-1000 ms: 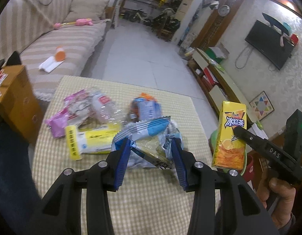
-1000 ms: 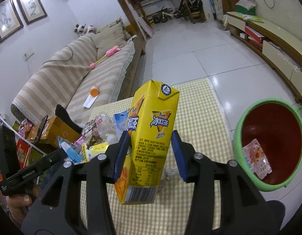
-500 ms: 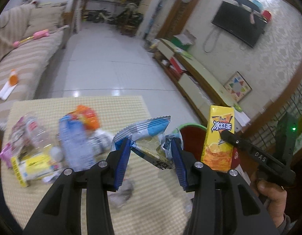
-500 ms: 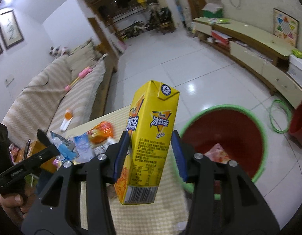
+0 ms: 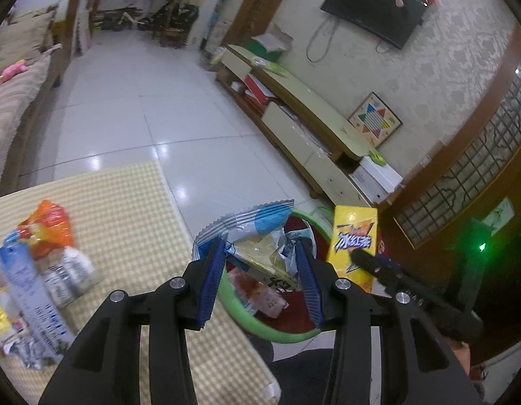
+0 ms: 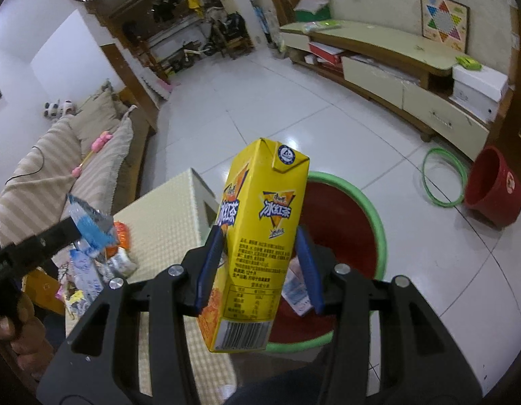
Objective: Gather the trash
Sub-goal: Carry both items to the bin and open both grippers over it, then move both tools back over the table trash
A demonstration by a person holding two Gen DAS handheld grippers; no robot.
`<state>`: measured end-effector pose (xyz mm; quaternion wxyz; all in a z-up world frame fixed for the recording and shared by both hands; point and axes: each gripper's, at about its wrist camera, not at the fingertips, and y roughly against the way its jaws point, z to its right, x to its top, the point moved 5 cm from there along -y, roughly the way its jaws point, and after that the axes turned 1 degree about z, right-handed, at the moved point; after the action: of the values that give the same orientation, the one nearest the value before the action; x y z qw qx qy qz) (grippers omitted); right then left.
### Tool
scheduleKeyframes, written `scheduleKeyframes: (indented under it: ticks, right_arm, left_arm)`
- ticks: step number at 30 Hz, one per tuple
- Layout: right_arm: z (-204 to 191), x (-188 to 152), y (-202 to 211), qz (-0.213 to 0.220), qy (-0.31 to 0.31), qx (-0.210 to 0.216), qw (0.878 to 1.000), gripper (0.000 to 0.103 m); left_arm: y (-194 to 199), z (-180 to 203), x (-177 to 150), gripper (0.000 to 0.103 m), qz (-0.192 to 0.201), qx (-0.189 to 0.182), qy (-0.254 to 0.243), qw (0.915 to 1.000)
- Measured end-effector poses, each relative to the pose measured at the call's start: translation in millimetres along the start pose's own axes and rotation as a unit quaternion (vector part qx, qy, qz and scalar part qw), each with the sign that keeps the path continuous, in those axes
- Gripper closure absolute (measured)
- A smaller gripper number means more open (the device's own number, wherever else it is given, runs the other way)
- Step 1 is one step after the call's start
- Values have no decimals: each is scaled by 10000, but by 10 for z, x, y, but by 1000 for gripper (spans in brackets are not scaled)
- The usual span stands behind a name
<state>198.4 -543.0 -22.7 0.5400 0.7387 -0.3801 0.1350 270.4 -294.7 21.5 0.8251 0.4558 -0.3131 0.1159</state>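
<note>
Clamping a yellow carton (image 6: 260,236) above the green-rimmed bin (image 6: 372,209).

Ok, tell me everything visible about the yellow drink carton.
The yellow drink carton is a tall paperboard box with blue and orange lettering, a folded top, small print and a barcode near its base. It looks intact, tilted slightly, clamped between the right gripper pads, hanging above the green-rimmed red bin beside the table.

Glossy white floor tiles (image 5: 132,108) reflected the ceiling lights. A low cream cabinet (image 6: 388,64) ran along the patterned wall under a television (image 5: 372,8), and a striped sofa (image 6: 48,162) stood opposite.
</note>
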Motion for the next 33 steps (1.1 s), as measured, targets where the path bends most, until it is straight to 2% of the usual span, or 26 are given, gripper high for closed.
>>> scheduleKeyframes:
  ticks: [7,14,17,21,30,33]
  right_arm:
    - [213,-23,-116,-105,-111,-88,9998,60]
    - [322,-8,-207,-157,-176,-86,9997,59]
    - [334,-20,-229,-171,-173,-109,9996,59]
    - [328,-21,-222,-125,-155,-182,9996,34]
    - [311,-13,-157,-14,-202,-225,9995,13]
    - [265,-8,-130,15,-130,-226,9997,11]
  left_arm:
    - [-399,245,-4,62,-302,-169,-157,9993]
    - [-626,400,-12,62,-444,-237,-234,9985]
    - [-699,429,-7,53,-502,-231,-241,9982]
    - [-713,436,7,31,-434,-205,-142,9987]
    - [-602,292,-6,9,-313,-122,23,9994]
    - [-520,234,-9,8,-259,-51,60,9996]
